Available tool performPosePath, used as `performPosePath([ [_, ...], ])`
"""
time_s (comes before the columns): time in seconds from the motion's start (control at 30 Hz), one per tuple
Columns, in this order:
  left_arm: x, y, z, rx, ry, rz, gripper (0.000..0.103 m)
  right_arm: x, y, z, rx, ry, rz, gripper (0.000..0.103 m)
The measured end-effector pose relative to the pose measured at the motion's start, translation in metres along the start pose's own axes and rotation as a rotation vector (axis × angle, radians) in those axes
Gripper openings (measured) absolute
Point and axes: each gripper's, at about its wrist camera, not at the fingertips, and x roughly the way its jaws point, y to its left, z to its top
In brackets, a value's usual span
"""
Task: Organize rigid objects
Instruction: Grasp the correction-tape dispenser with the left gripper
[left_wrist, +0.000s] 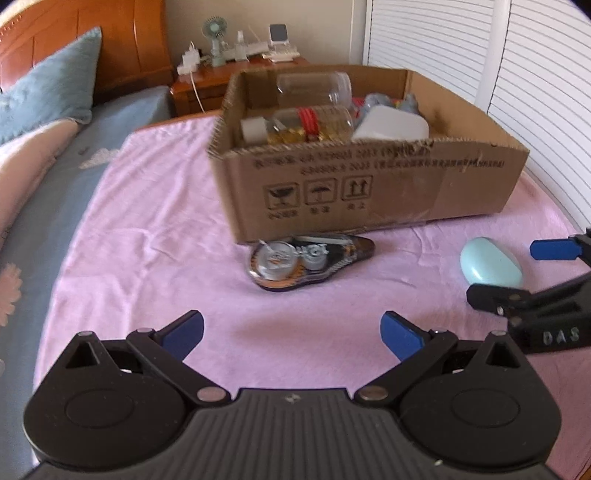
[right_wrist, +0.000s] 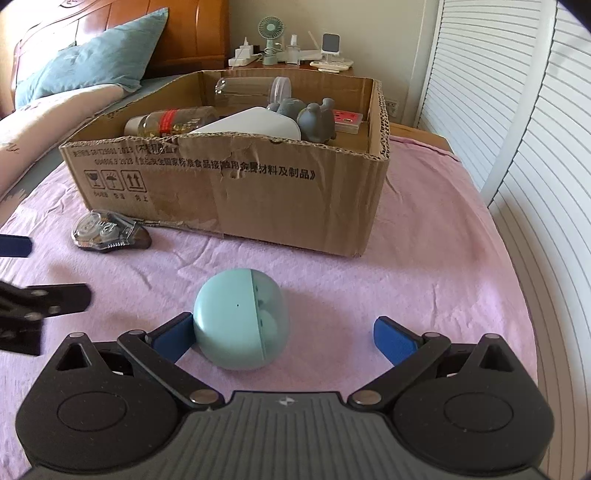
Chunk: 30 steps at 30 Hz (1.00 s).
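Pink sheet (right_wrist: 424, 258) on bed, cardboard box (right_wrist: 295, 192).

The right claw (right_wrist: 283, 338) stood wide apart over the pink bedsheet (right_wrist: 424, 266), its left blue pad (right_wrist: 173, 338) touching a pale teal egg-shaped case (right_wrist: 240, 319) that lay between the jaws, nearer the left one; the right pad stood clear of it. Beyond sat an open cardboard box (right_wrist: 258, 195) holding bottles, a white container and a grey figure. A clear tape dispenser (right_wrist: 107, 232) lay beside the box's front left corner. The left claw's (right_wrist: 29, 271) tips showed at the left edge.
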Motion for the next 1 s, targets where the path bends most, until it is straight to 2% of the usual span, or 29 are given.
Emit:
performPosePath([
  [0.03,0.004,-0.001,0.0,-0.01,0.006,-0.009,0.103,0.0,-0.001,0.0,-0.003,-0.002,0.004,0.103],
  [0.2,0.009,-0.005,-0.004,-0.042,-0.067,0.013,0.103,-0.004,-0.004,-0.004,-0.013,-0.008,0.014,0.103],
  [0.8,0.031,-0.017,0.023,-0.073,-0.086,0.042,0.102,-0.004,-0.005,-0.006,-0.03,-0.023,0.03,0.103],
  [0.87,0.03,-0.017,0.022,-0.072,-0.089,0.04,0.101,-0.004,-0.005,-0.006,-0.03,-0.023,0.03,0.103],
  [0.93,0.027,-0.016,0.021,-0.068,-0.1,0.04,0.09,-0.004,-0.005,-0.007,-0.03,-0.024,0.03,0.103],
  [1.0,0.026,-0.016,0.021,-0.065,-0.099,0.035,0.089,-0.004,-0.005,-0.006,-0.03,-0.024,0.03,0.103],
])
